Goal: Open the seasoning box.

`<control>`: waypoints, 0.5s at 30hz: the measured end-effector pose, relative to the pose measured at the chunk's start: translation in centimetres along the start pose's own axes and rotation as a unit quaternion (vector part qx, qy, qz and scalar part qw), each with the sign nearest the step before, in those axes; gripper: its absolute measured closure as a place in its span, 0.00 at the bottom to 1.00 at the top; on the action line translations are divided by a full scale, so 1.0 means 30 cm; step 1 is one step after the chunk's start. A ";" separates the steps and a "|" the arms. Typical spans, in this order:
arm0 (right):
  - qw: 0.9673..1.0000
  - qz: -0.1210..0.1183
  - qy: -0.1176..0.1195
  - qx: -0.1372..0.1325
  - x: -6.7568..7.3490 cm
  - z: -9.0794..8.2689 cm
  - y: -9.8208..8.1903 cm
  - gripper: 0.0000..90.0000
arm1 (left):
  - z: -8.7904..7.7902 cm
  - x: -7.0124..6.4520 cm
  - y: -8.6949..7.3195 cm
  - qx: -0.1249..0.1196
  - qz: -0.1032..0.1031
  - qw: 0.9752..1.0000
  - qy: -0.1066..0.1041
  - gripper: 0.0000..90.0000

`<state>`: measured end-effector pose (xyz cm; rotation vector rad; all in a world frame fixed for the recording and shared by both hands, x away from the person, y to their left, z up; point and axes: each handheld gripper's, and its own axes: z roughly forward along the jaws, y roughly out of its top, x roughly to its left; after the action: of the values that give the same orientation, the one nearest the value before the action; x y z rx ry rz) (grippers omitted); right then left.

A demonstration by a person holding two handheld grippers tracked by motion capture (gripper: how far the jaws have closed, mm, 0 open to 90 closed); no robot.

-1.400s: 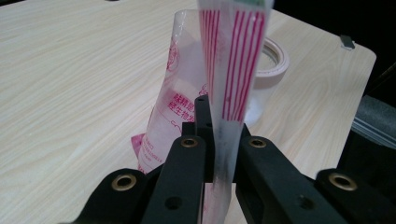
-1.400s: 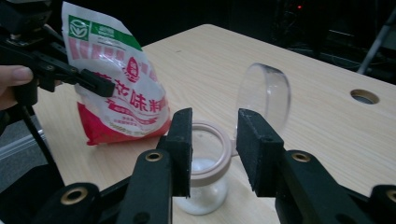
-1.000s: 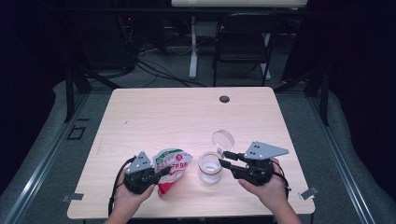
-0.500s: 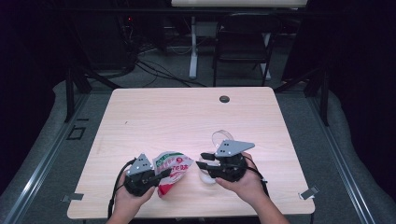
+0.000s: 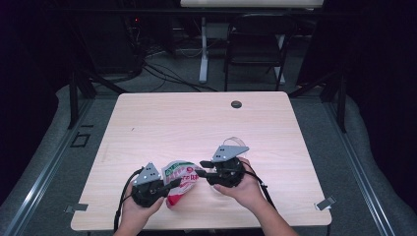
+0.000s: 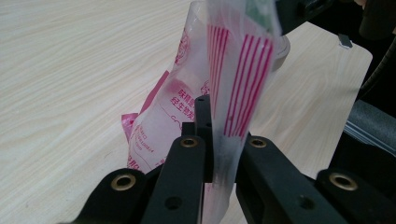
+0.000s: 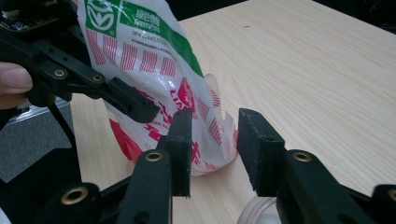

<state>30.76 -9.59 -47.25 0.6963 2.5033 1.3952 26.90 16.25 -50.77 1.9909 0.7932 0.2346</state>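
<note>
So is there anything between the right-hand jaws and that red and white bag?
Nothing visible. In the right gripper view the right gripper has its jaws open and aimed at the lower end of the bag, with bare table in the gap. The left gripper holds the bag up; a clear cup sits below the jaws.

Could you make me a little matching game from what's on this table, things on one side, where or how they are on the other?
Things:
1. left tongs
2. right tongs
3. printed plastic bag
4. clear round container
5. dark round cap

Place or state:
A. near the table's far edge, alone
B. open, jaws apart beside the bag's lower corner
C. clamped shut on the bag's film
D. held up off the wood between the two hands, red and green print
E. on the table just under the right tongs

Pairs: 1-C, 2-B, 3-D, 4-E, 5-A
</note>
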 end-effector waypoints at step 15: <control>1.000 -0.013 0.003 0.012 0.014 0.024 -0.004 1.00 | -0.002 -0.007 -0.009 -0.005 -0.003 1.000 0.007 0.99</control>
<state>30.63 -8.89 -47.70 0.6626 2.5292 1.3633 26.59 16.26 -50.94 1.9791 0.8051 0.2492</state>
